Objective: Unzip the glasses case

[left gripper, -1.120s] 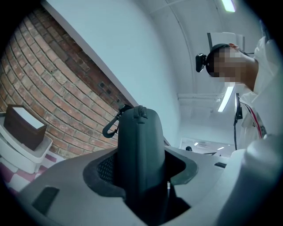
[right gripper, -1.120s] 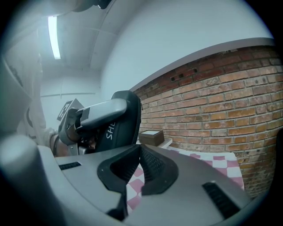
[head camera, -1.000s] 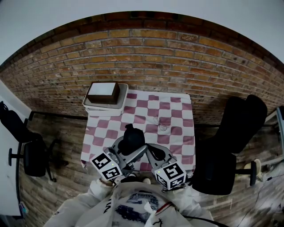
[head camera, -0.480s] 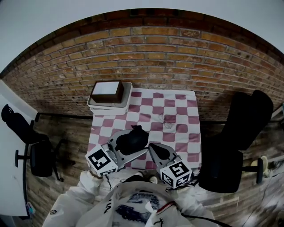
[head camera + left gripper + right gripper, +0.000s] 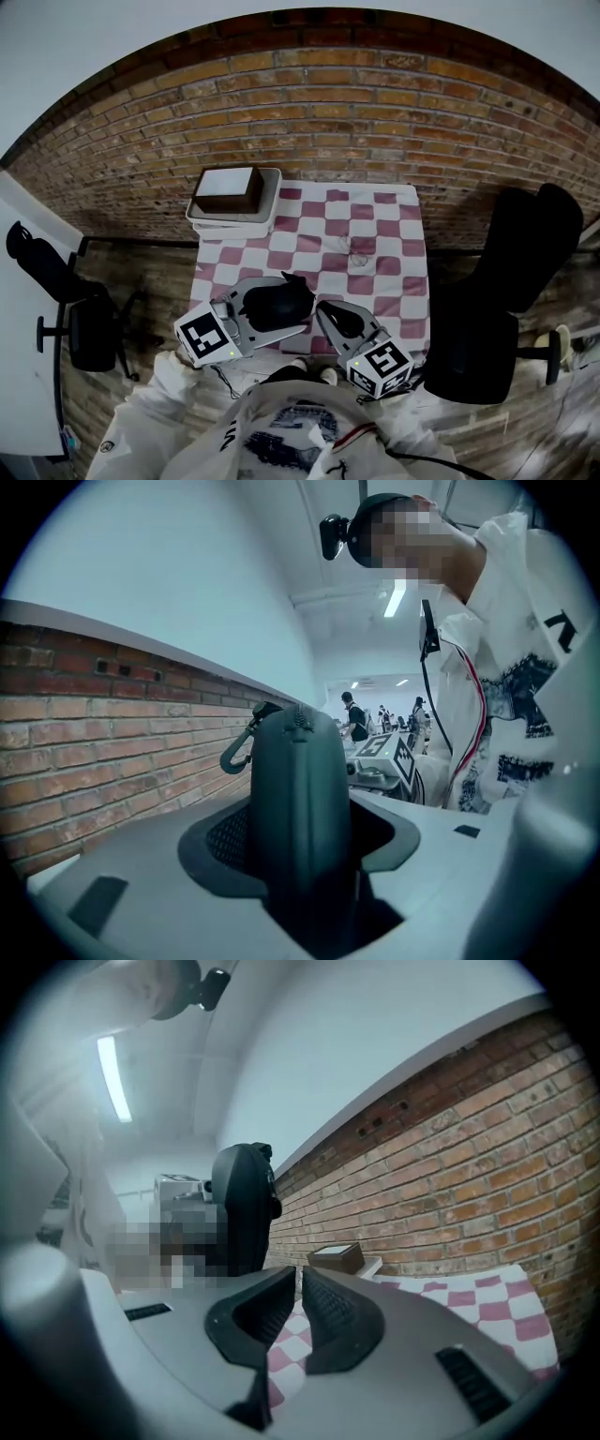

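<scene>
Here, a small table draped in a pink-and-white checked cloth (image 5: pixel 375 234) stands against a brick wall (image 5: pixel 328 112) on a plank floor (image 5: pixel 141 281). One black office chair (image 5: pixel 70 319) sits to its left and a second (image 5: pixel 497 309) to its right, two in all. One brown box (image 5: pixel 225 190) rests on stacked white trays (image 5: pixel 234 223) at the table's far left corner.

Over the near edge, the left gripper (image 5: pixel 267 309) is clamped on the single black glasses case (image 5: pixel 300 761), which stands up between its jaws. The right gripper (image 5: pixel 298 1283), just to the right of the case and apart from it, has its jaws drawn together on nothing.

Only the left gripper view shows the case's zip teeth (image 5: pixel 300 722) running over its top and a hooked clip (image 5: pixel 239 747) hanging at its left, along with people (image 5: pixel 354 714) far off under ceiling lights. Only the right gripper view shows the case from the side, against a long strip light (image 5: pixel 114 1077). The head view alone takes in both marker cubes, one (image 5: pixel 206 336) per gripper.
</scene>
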A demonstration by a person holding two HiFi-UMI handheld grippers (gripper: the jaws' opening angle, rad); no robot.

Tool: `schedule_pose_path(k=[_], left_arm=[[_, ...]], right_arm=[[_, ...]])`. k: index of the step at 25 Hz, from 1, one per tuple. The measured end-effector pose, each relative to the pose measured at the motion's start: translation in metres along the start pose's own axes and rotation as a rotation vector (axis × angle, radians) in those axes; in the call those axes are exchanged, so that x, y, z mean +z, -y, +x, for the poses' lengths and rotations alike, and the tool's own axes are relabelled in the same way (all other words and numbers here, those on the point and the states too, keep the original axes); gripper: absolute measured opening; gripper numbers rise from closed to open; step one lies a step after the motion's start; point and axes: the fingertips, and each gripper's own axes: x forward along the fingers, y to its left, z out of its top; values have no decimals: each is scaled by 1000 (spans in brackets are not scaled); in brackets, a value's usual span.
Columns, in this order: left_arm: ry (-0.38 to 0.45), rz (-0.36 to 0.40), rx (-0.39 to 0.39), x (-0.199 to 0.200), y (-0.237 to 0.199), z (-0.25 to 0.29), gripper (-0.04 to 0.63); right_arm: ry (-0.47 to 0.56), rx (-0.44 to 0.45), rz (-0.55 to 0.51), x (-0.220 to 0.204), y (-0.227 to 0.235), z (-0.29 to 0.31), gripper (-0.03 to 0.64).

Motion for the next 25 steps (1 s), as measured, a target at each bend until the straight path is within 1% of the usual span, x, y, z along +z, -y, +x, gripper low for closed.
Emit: schedule_pose_path(k=[2,11,13,15,18,19,23,25], left_arm=[[-11,1,0,-1,-1,0,253],[-75,-2,-21,-9,-3,6,253],[-89,7,-27,-10,-3,8,253],[-103,15,-32,-12,-3,10,253],[-117,14,-39,-16,-1,13,253],[-121,13,-43,-17,0,14,253],[-152,9,-53,-18,0,12,253],[-153,-5,-51,-21,1,13,253]], right_arm=[[-8,6,-47,1,-4,1,15],[-14,-32,-133,7,-4,-5,20],[-20,-36,-144,7,-3,-6,41],[-26,-38,-157,8,-4,-5,97],[8,-59,-173,16,-7,-4,100],[10,-69,-202,19,-8,-4,100],[-31,-133,-382,25,-7,-6,100],[-42,-155,-425,26,-7,-8,100]])
